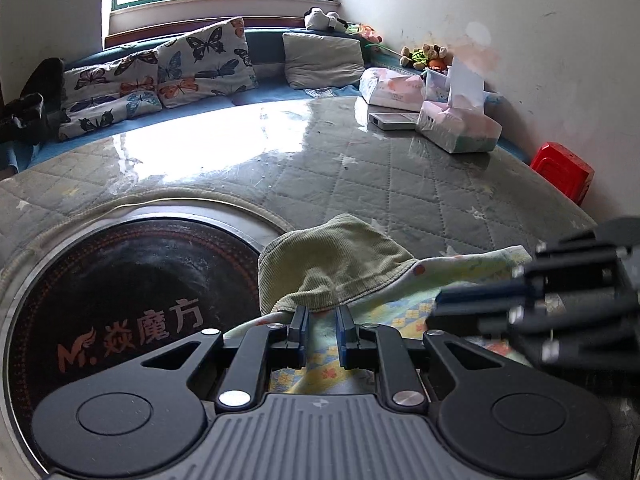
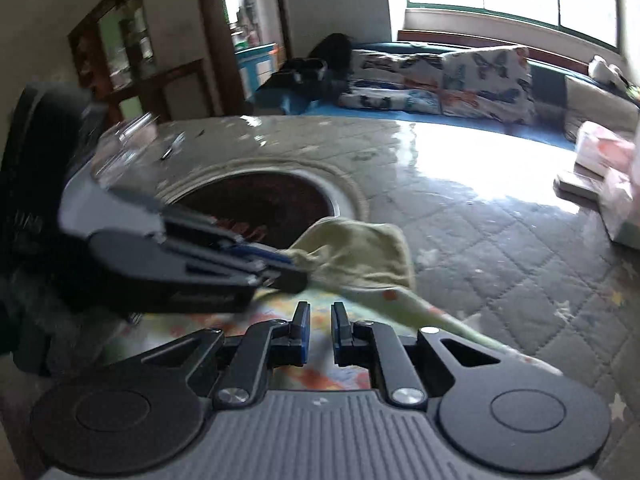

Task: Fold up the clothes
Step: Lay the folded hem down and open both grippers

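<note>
- Small garment, green corduroy outside with pastel printed lining, lies on quilted grey-green table cover, beside round black inset cooktop.
- Left gripper: jaws slightly apart, straddling garment edge.
- Right gripper: jaws apart over lining, gripping nothing.

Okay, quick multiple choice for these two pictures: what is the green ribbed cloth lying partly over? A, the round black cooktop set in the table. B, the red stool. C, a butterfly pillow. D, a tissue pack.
A: the green ribbed cloth drapes over the near edge of the round black cooktop set in the table, far from the pillows, stool and tissue packs.
</note>
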A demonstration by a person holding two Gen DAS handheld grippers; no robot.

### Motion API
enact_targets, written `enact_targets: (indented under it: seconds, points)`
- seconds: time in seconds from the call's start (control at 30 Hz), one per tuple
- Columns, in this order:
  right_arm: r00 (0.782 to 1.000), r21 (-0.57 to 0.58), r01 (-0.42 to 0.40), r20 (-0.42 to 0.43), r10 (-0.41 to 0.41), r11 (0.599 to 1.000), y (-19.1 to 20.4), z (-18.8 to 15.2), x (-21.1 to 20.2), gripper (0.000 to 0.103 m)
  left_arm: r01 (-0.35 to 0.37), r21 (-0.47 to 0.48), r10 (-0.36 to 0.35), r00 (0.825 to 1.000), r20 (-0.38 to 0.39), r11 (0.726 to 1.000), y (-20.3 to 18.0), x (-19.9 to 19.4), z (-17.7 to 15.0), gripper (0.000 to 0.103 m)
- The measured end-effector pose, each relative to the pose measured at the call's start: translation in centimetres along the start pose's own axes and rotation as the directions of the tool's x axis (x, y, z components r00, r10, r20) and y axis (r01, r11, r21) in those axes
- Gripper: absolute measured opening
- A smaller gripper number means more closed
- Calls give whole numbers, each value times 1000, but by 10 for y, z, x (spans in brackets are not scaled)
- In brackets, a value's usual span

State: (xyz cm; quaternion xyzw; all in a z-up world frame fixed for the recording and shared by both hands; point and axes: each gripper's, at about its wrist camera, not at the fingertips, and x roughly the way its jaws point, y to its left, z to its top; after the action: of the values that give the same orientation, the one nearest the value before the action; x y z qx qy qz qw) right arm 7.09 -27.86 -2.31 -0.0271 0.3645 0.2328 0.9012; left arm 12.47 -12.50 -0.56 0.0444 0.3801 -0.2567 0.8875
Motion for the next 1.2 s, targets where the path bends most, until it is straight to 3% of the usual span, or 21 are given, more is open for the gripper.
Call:
enact_targets:
  seconds: [0.27, 0.37, 0.53, 0.7, 0.9, 1.2]
  points:
    - [998, -96, -53, -37, 50, 994, 28, -12, -7, 11, 5, -11, -5, 1000, -8, 1000, 2, 0, 1, 16]
    - [996, -134, -73, -54, 67, 988, 39, -19, -15, 19, 2, -15, -2, 1000, -8, 1000, 1, 0, 1, 16]
    - [991, -175, -113, -87, 99, 978, 57, -38, -31, 19, -6, -17, 6, 1000, -7, 1000, -1, 1, 0, 16]
    - [988, -153, -140, -88, 128, 978, 63, -50, -47, 19, -19, -11, 20, 1000, 7, 1000, -4, -7, -1, 16]
    - [997, -59, -70, 5, 71, 996, 47, -48, -70, 20, -19, 13, 18, 998, 54, 1000, -11, -36, -9, 18]
    - [999, 94, 52, -12, -52, 994, 13, -69, -77, 20, -4, 77, 0, 998, 55, 997, -31, -74, -59, 18]
